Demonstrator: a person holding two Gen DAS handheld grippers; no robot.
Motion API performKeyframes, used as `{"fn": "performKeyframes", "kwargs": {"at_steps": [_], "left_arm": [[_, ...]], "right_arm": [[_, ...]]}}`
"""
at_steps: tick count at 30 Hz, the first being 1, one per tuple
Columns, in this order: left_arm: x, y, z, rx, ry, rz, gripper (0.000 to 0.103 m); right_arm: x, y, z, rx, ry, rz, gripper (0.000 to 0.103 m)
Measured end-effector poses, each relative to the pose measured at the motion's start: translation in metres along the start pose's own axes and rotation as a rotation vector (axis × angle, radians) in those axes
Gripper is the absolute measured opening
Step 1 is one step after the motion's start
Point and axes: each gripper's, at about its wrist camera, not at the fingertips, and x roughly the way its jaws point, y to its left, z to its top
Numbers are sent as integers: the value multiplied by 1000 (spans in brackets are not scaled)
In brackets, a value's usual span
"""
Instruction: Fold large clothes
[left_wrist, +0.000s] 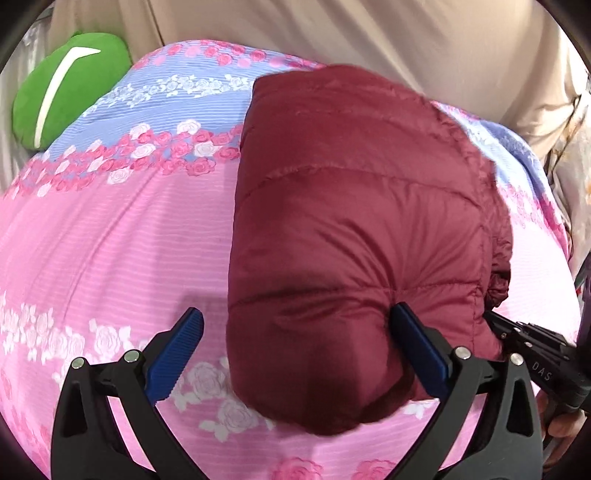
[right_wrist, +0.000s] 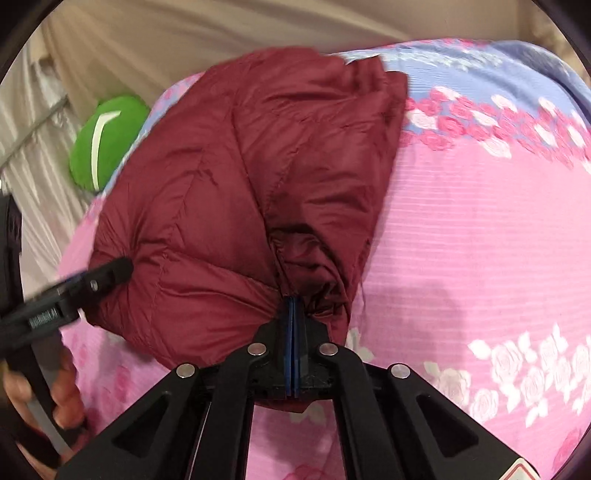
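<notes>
A dark red quilted jacket (left_wrist: 351, 221) (right_wrist: 221, 203) lies folded into a puffy bundle on a pink floral bedspread (left_wrist: 110, 240) (right_wrist: 480, 240). My left gripper (left_wrist: 297, 315) is open and straddles the bundle's near left corner. Its right finger (left_wrist: 406, 325) dents the fabric, while the left one stands clear over the bedspread. My right gripper (right_wrist: 293, 301) is shut, its blue pads pinching a gathered fold at the jacket's near right edge. It also appears in the left wrist view as the right gripper (left_wrist: 495, 321). From the right wrist camera, one left finger (right_wrist: 118, 267) pokes into the jacket.
A green cushion (left_wrist: 70, 88) (right_wrist: 107, 140) lies at the bed's far left edge. Beige cloth (left_wrist: 369, 33) hangs behind the bed. A person's hand (right_wrist: 62, 387) holds the left gripper's handle, and another hand (left_wrist: 561, 424) holds the right one.
</notes>
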Motion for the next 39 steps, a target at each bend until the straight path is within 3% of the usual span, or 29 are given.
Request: {"fn": "performKeyframes", "kwargs": {"at_steps": [7, 11, 15, 19, 23, 25, 29, 39], "left_arm": [[-39, 5, -15, 4, -78, 46, 98], [-33, 19, -19, -3, -56, 73, 98], [-10, 17, -20, 22, -11, 70, 98], [-12, 7, -19, 35, -36, 112, 98], [-23, -2, -24, 40, -60, 117, 98], [-28, -5, -28, 21, -70, 115, 98], [-34, -9, -33, -12, -80, 102, 98], [-43, -25, -53, 17, -118, 142, 98]], "right_arm": [[-53, 30, -9, -68, -134, -66, 5], [-32, 36, -16, -113, -84, -90, 4], [0, 17, -12, -87, -44, -116, 0], [-7, 17, -9, -55, -53, -138, 0], [-36, 35, -22, -97, -138, -221, 12], [-46, 40, -28, -100, -175, -237, 24], [-61, 42, -44, -78, -231, -260, 36], [-70, 44, -74, -38, -239, -242, 46]]}}
